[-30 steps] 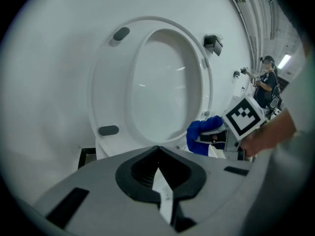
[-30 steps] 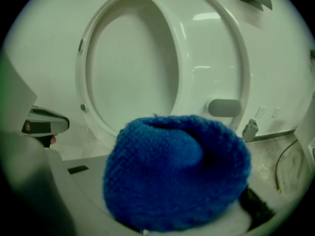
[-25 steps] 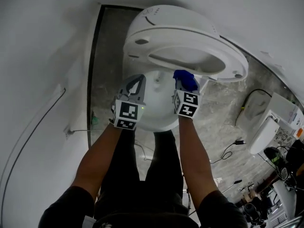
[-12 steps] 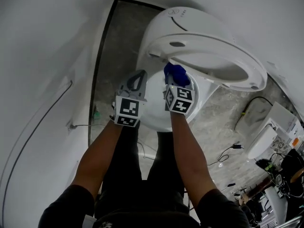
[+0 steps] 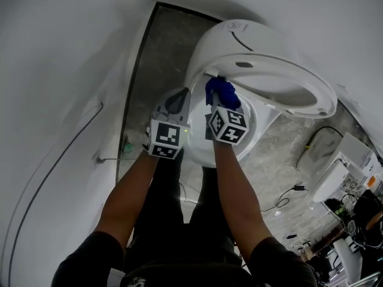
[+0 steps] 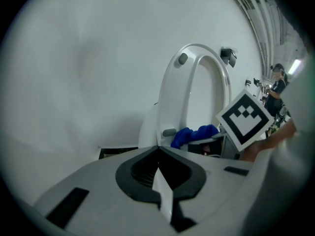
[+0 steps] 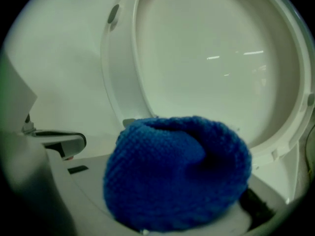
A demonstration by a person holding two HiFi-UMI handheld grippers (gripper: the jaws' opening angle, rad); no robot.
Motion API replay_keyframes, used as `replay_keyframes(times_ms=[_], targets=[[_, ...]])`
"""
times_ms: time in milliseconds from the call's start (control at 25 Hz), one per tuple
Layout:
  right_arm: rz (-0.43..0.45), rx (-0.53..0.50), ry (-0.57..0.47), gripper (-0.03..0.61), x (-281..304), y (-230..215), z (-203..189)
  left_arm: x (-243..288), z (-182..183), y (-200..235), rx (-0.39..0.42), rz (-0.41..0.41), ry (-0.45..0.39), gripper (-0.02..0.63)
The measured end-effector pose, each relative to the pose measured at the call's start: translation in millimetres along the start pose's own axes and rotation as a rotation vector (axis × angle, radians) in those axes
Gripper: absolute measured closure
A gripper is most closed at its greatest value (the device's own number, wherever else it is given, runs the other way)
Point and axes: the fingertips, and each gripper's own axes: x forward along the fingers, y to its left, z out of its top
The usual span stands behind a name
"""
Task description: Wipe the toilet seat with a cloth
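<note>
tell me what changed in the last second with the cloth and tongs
The right tongs, shut on the blue cloth, carried it along the raised toilet seat toward its hinge end. The left tongs drifted the same way beside them. Unchanged: the seat stays up, the left tongs stay shut and empty.

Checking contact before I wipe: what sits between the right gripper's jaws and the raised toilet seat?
Only the bunched blue cloth, gripped by the right gripper, lies before the toilet seat; the right gripper view shows it best.
</note>
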Motion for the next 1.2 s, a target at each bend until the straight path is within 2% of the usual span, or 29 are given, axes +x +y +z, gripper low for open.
replay_keyframes(times_ms=[200,400,720,1040,1200], targets=[[0.025,-0.027,-0.068,0.485,-19.6,29.5,38.6,-15.7,25.2,7.1,-0.056,-0.004,-0.035,0.604],[0.013,-0.058,-0.188,0.485,-48.7,47.8,92.4,-30.4,55.8,8.9,-0.057,0.003,-0.079,0.604],[-0.030,-0.041,-0.366,0.485,-103.6,51.1,175.8,-53.1,110.8,-3.1,-0.079,-0.012,-0.145,0.604],[-0.055,-0.057,-0.483,0.486,-154.9,30.1,224.6,-55.5,174.2,-29.4,0.026,-0.020,-0.233,0.604],[-0.052,-0.071,-0.498,0.485,-178.4,23.3,234.1,-53.5,198.4,-44.3,0.066,-0.010,-0.260,0.604]])
